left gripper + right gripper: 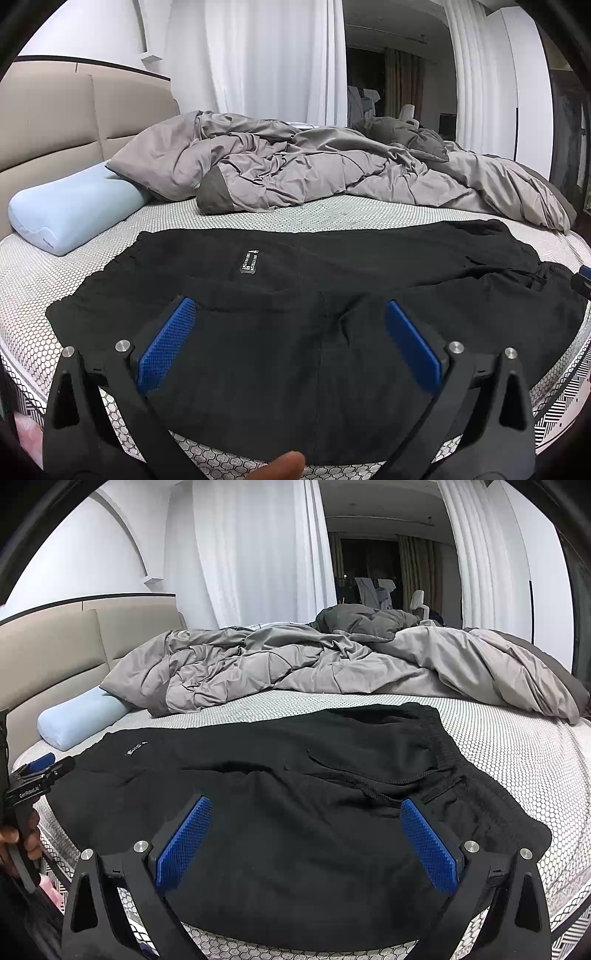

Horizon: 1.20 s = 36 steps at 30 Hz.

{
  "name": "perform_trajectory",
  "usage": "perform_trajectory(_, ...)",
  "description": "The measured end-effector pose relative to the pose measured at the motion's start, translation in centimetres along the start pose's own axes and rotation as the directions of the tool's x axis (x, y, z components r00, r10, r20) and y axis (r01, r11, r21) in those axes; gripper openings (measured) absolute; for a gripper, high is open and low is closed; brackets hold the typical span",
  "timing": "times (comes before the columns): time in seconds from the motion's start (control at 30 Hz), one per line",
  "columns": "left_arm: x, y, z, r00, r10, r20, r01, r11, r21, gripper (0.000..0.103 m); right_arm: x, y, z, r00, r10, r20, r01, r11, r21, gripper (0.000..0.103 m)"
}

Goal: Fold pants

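Observation:
Black pants [295, 280] lie spread across the near part of the mattress [332, 218], with a small white-lettered label [249, 261] facing up. In the right wrist view the same pants [295, 775] show their elastic waistband [450, 753] and a drawstring at the right. My left gripper [290, 314] hovers just above the near edge of the cloth, open, nothing between its blue pads. My right gripper [306, 812] is open too, above the waist end. The left gripper [40, 771] also shows at the left edge of the right wrist view, held by a hand [14, 838].
A crumpled grey duvet [314, 166] fills the far half of the bed. A pale blue pillow [74, 206] lies at the left by the beige headboard [55, 122]. White curtains [266, 59] hang behind. The mattress edge runs just below the pants.

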<state>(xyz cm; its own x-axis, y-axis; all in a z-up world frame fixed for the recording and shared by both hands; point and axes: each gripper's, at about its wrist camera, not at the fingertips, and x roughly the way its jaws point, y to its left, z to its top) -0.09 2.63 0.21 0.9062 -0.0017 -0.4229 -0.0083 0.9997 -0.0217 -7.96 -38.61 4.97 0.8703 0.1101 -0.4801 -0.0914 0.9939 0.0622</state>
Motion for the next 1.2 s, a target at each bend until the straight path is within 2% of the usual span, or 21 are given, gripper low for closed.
perform_trajectory(0.2, -0.2, -0.1, 0.1, 1.0, -0.003, 0.001, 0.003, 1.0, -0.011, 0.102, 0.0, -0.1, -0.1, 1.0, -0.005, -0.006, 0.005, 1.0, -0.003, 0.103)
perform_trajectory(0.4, -0.6, 1.0, 0.6, 0.999, -0.035, 0.001, 0.035, 0.997, -0.068, 0.102, 0.1, -0.3, -0.2, 1.0, -0.015, -0.012, 0.015, 1.0, -0.003, 0.103)
perform_trajectory(0.57, -0.9, 4.7, 0.6, 0.997, -0.071, -0.018, 0.067, 0.985, -0.156, 0.102, -0.4, -2.3, -0.5, 0.994, -0.105, -0.009, 0.106, 0.994, 0.033, 0.103)
perform_trajectory(0.63, -1.1, 6.9, 0.3, 0.998, -0.057, -0.02, 0.052, 0.979, -0.199, 0.102, -1.0, -3.7, -0.8, 0.992, -0.122, -0.013, 0.123, 0.989, 0.084, 0.103)
perform_trajectory(0.8, -1.3, 12.5, -1.1, 0.997, 0.028, -0.069, -0.046, 0.962, -0.268, 0.102, -2.0, -7.6, -2.3, 0.988, -0.144, -0.063, 0.155, 0.959, 0.236, 0.103)
perform_trajectory(0.87, -1.3, 15.2, -1.8, 0.994, 0.06, -0.091, -0.086, 0.946, -0.314, 0.102, -2.1, -8.6, -2.6, 0.984, -0.159, -0.086, 0.176, 0.947, 0.27, 0.103)
perform_trajectory(1.0, -1.0, 19.6, -3.0, 0.991, 0.056, -0.125, -0.102, 0.914, -0.392, 0.102, -1.7, -9.3, -2.8, 0.981, -0.161, -0.11, 0.187, 0.938, 0.293, 0.103)
perform_trajectory(1.07, -0.2, 21.7, -3.8, 0.987, 0.043, -0.157, -0.111, 0.883, -0.456, 0.102, -1.4, -9.2, -2.8, 0.98, -0.157, -0.125, 0.188, 0.937, 0.295, 0.103)
perform_trajectory(1.13, 0.7, 23.4, -4.8, 0.981, 0.0, -0.192, -0.102, 0.847, -0.522, 0.102, -1.1, -9.0, -2.7, 0.979, -0.15, -0.137, 0.184, 0.938, 0.293, 0.103)
perform_trajectory(1.17, 1.2, 24.1, -5.2, 0.979, -0.024, -0.203, -0.095, 0.825, -0.556, 0.1, -0.9, -8.9, -2.8, 0.979, -0.144, -0.143, 0.181, 0.94, 0.289, 0.103)
perform_trajectory(1.2, 1.9, 25.0, -5.6, 0.976, -0.06, -0.208, -0.077, 0.802, -0.593, 0.092, -0.7, -8.8, -2.8, 0.979, -0.142, -0.145, 0.179, 0.941, 0.286, 0.103)
